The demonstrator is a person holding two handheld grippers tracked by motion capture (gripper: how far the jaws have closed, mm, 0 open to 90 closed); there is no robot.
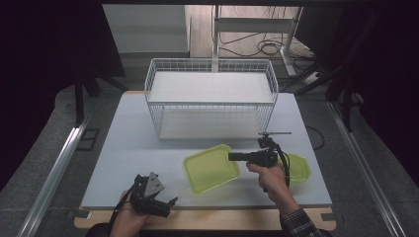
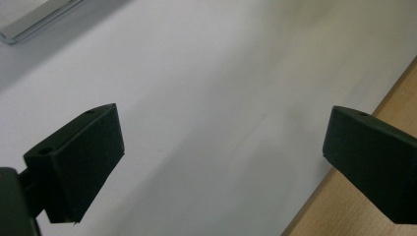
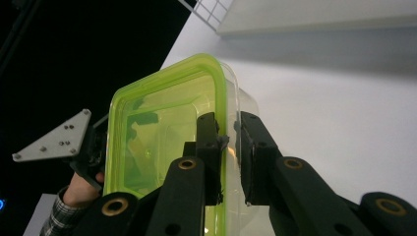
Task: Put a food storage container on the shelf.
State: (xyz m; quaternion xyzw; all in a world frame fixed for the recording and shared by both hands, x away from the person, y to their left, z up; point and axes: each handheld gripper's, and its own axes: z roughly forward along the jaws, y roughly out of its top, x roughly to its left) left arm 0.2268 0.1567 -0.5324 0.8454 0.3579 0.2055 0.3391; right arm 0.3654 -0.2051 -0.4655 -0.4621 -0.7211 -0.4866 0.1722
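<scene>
While the left gripper sits way down at about 7 o'clock near the front edge of the desk, its jaws are spread wide with nothing between them, just bare desk surface under them in the left gripper view. The right gripper is the busy one: it's clamped narrow on the rim wall of the clear container with the lime-green rim, one jaw inside, one outside. From the high view the container is a bit right of centre, around 5 o'clock from the wire basket shelf, and looks tilted. A matching green lid lies flat on the desk at 3 o'clock from the container, just behind the right hand.
</scene>
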